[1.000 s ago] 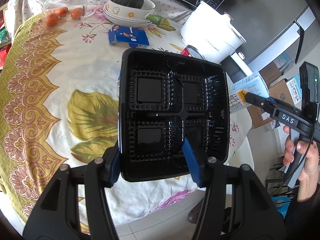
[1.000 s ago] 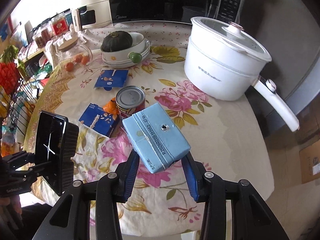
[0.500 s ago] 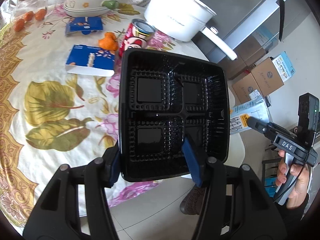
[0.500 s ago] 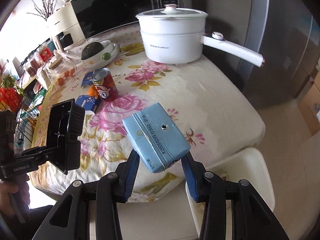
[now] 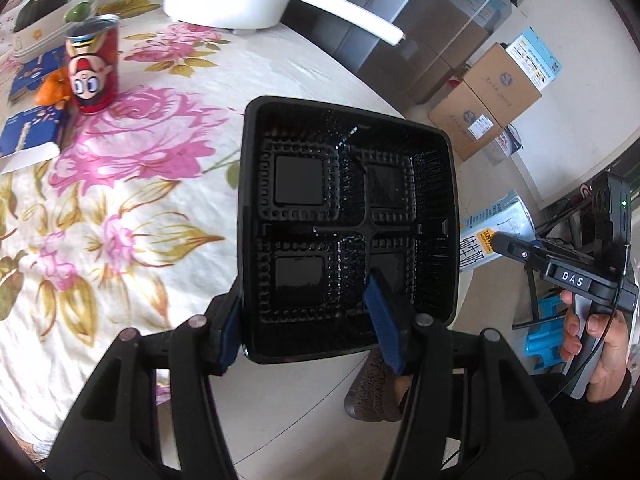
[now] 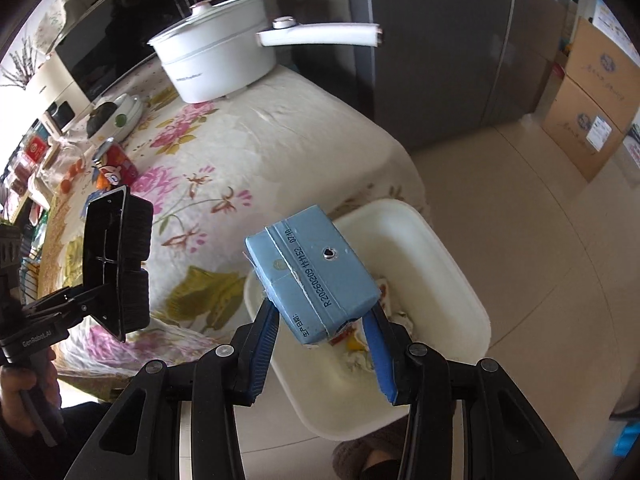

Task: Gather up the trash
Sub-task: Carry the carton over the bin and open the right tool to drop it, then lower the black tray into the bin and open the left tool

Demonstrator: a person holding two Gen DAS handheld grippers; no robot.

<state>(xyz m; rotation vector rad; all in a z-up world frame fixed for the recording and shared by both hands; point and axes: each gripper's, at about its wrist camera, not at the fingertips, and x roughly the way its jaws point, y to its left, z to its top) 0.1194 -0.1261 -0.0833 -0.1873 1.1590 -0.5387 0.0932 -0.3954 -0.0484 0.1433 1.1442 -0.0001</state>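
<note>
You have a piece of trash in each hand, and neither is binned yet. Your right hand-held gripper (image 6: 322, 330) is closed on the blue carton (image 6: 312, 274), which hangs just above the white bin (image 6: 460, 280) standing on the floor in the lower middle of the right wrist view. The bin already holds some crumpled scraps at its bottom, so part of the collecting looks done. Your left hand-held gripper (image 5: 308, 316) is clamped on the near edge of the black tray (image 5: 348, 224), held upright above the edge of the surface (image 5: 120, 220), not yet over the bin.

Still lying on the surface, in the upper left of the left wrist view, are a red can (image 5: 94, 68), an orange peel (image 5: 50, 88) and two blue packets (image 5: 30, 132). I judge you roughly midway: two items to drop, and probably those few left to fetch.
</note>
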